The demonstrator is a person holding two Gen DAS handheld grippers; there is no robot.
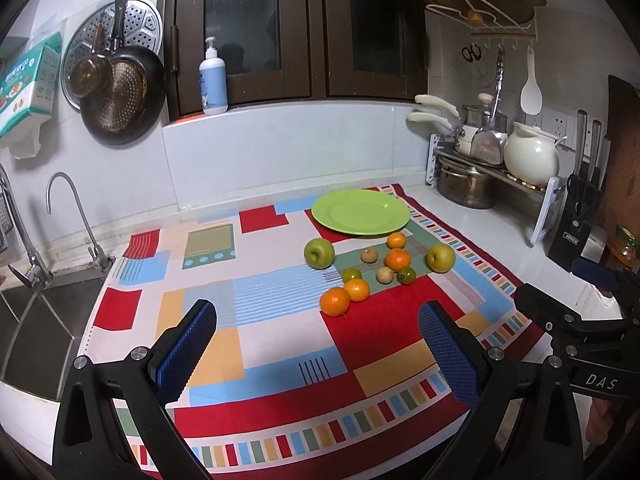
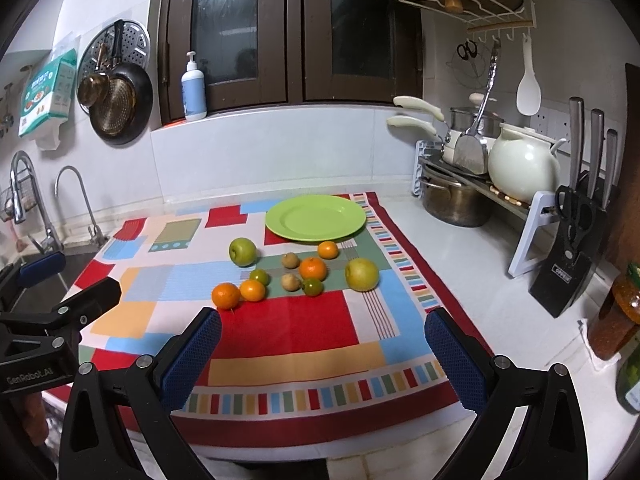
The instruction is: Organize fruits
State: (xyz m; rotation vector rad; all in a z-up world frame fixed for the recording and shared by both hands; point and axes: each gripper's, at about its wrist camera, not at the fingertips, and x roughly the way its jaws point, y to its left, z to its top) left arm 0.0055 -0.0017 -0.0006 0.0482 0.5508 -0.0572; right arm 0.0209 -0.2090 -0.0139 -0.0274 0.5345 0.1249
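Note:
A green plate sits empty at the far side of a patterned cloth. In front of it lie loose fruits: a green apple, a yellow-green pear, several oranges such as the nearest one, two small green citrus and two small brown fruits. My left gripper is open and empty, well short of the fruits. My right gripper is open and empty too, also short of them.
A sink with taps lies left of the cloth. A rack with pots and a white kettle stands at the right, beside a knife block. Pans hang on the left wall. Bottles stand at the right edge.

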